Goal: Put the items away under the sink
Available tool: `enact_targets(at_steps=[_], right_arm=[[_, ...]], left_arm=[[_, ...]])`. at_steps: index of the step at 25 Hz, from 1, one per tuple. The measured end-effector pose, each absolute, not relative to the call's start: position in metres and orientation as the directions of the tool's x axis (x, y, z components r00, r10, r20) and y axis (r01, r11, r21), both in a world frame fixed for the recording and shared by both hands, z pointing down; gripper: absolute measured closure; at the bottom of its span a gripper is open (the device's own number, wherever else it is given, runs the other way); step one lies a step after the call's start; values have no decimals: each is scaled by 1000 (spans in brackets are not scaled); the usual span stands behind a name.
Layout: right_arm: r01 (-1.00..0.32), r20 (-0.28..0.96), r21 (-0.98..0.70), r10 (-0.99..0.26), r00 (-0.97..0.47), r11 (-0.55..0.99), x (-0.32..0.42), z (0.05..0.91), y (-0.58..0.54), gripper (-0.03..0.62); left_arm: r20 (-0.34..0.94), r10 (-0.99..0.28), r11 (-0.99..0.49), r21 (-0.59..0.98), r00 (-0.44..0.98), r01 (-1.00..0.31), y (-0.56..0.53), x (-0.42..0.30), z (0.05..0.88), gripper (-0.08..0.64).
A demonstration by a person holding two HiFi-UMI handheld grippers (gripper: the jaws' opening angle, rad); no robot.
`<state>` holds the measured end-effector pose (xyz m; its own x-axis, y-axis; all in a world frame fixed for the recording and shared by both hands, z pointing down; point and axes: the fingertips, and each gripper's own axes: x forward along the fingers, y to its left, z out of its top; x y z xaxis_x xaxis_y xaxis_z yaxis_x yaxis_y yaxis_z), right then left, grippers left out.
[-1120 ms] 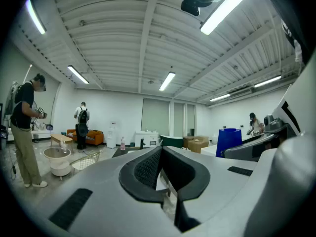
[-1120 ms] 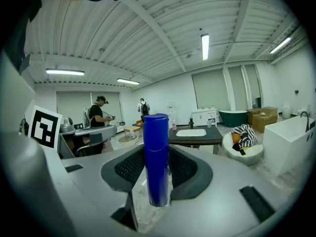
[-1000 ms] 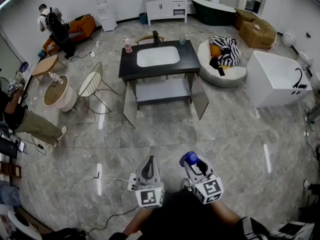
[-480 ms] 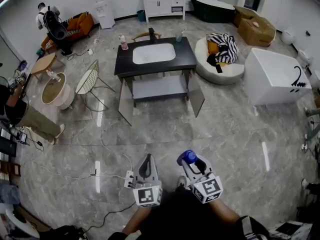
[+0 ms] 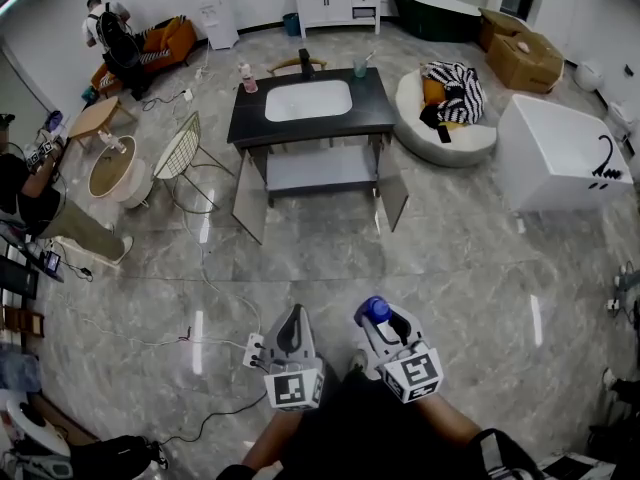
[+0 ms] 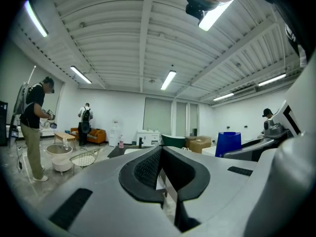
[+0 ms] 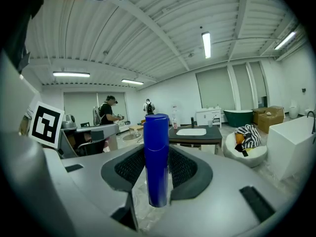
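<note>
Blue cylindrical bottle (image 7: 157, 132) stood upright, clamped in your right gripper (image 7: 157, 157). Your left gripper (image 6: 160, 151) was closed with nothing in it. Black-topped sink cabinet (image 5: 375, 108) stood well ahead, doors open.

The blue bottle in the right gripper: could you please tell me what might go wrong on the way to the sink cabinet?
1. The blue bottle stands tall above the fingers of the right gripper, gripped low, so it could tilt or slip in transit.
2. A cable and power strip lie on the floor just ahead: a trip hazard.
3. The open cabinet doors flank the shelf under the sink; the bottle might clip one.
</note>
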<state>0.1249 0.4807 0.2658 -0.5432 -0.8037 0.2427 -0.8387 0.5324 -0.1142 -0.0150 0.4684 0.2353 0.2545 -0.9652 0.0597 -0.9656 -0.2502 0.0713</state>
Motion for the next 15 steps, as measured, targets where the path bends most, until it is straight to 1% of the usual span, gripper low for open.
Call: enact_targets(at_steps=[9,15], right_arm=[[-833,249,-112,-796,-552,542,139,270,448,442],[-831,251,-69,-797,-549,551,134,274,403,442]], left_arm=[[84,-970,-222,66,227,-973,442,-1,246,545],[104,-968,-220,74,227,-973,392,-5,258,545]])
